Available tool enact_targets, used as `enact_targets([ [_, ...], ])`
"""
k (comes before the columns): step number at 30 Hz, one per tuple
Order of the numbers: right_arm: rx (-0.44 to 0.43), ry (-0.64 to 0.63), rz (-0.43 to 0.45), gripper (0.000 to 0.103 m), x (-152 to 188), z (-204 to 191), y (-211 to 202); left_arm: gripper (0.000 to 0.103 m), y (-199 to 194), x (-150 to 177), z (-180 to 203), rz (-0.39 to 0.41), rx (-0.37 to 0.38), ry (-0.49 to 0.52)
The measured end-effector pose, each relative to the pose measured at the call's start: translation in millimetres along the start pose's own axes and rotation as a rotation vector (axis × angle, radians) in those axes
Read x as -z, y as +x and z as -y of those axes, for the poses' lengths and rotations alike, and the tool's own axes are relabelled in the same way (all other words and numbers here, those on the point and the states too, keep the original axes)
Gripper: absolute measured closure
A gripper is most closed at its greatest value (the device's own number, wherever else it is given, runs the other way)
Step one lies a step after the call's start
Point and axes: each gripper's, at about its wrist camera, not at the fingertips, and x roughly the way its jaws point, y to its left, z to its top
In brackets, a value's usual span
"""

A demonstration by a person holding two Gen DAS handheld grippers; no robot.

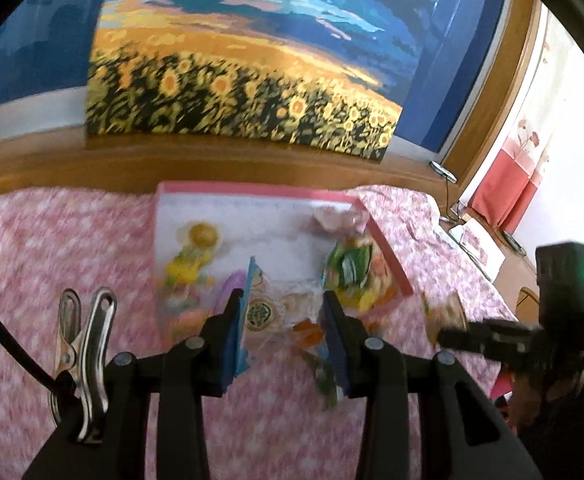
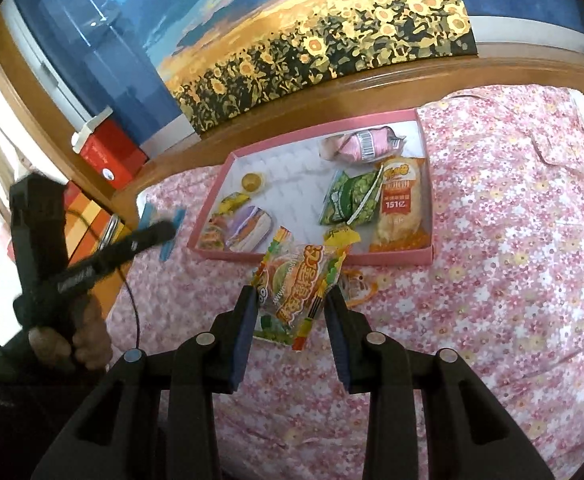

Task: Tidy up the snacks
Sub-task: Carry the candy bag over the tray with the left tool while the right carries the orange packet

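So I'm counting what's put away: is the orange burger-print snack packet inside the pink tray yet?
Not yet. The orange snack packet sits between the right hand-held gripper fingers, in front of the pink tray.

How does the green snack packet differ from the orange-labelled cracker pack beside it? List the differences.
The green snack packet is smaller and opaque; the orange-labelled cracker pack is longer, with clear ends showing pale crackers. The green packet lies tilted; the cracker pack runs along the pink tray wall. Both lie inside the tray.
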Motion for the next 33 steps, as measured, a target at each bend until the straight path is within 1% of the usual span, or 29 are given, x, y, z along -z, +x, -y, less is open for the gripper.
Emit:
enact_targets([
  [4,0.009,-0.02,-0.02,0.068,-2.0,-2.1,9.0,0.063,17.5,-16.2,10.0,0.007,-0.024,0.069],
  [7,0.011,-0.024,-0.025,0.068,-8.0,-1.1,17.3,0.063,34.1,-24.4,12.2,-0.003,-0.057,0.107],
  [11,0.019,-0.016,-0.032,0.068,-19.2,3.2,29.1,0.063,57.4,-31.3,8.6,-0.031,-0.072,0.148],
  [14,0.018,-0.001,-0.041,0.068,-29.8,8.5,39.3,0.063,76.0,-35.0,0.5,-0.066,-0.072,0.13],
  [17,0.022,0.007,-0.053,0.067,-38.2,10.7,50.0,0.062,93.7,-35.5,-6.7,-0.112,-0.088,0.115],
  [18,0.024,0.004,-0.06,0.067,-41.6,10.6,55.1,0.059,100.0,-34.9,-8.8,-0.128,-0.098,0.115],
  [19,0.027,-0.001,-0.065,0.067,-44.0,10.0,58.9,0.052,104.0,-34.6,-9.4,-0.137,-0.107,0.117],
  [20,0.03,-0.006,-0.068,0.067,-46.2,9.1,61.9,0.049,107.4,-34.1,-11.0,-0.144,-0.12,0.117],
  [21,0.033,-0.013,-0.073,0.068,-49.6,7.7,66.7,0.043,111.0,-34.0,-12.8,-0.151,-0.143,0.113],
  [22,0.038,-0.017,-0.076,0.067,-51.8,6.7,69.6,0.04,113.2,-34.5,-13.7,-0.157,-0.16,0.105],
  [23,0.052,-0.022,-0.076,0.067,-54.9,5.1,73.1,0.039,113.0,-35.6,-16.0,-0.162,-0.167,0.089],
  [24,0.061,-0.026,-0.076,0.067,-56.8,4.2,74.8,0.039,111.4,-37.1,-18.5,-0.161,-0.151,0.065],
  [26,0.079,-0.043,-0.069,0.067,-62.9,0.6,78.7,0.036,104.3,-41.2,-24.4,-0.143,-0.108,0.004],
  [27,0.087,-0.046,-0.063,0.067,-65.4,-0.2,79.2,0.034,101.6,-42.6,-25.5,-0.137,-0.103,-0.009],
  [30,0.109,-0.024,-0.026,0.067,-71.5,3.4,75.5,0.033,90.2,-43.0,-31.2,-0.124,-0.088,-0.043],
  [33,0.125,0.012,-0.004,0.067,-73.2,12.6,71.2,0.033,84.1,-37.3,-33.0,-0.13,-0.094,-0.042],
])
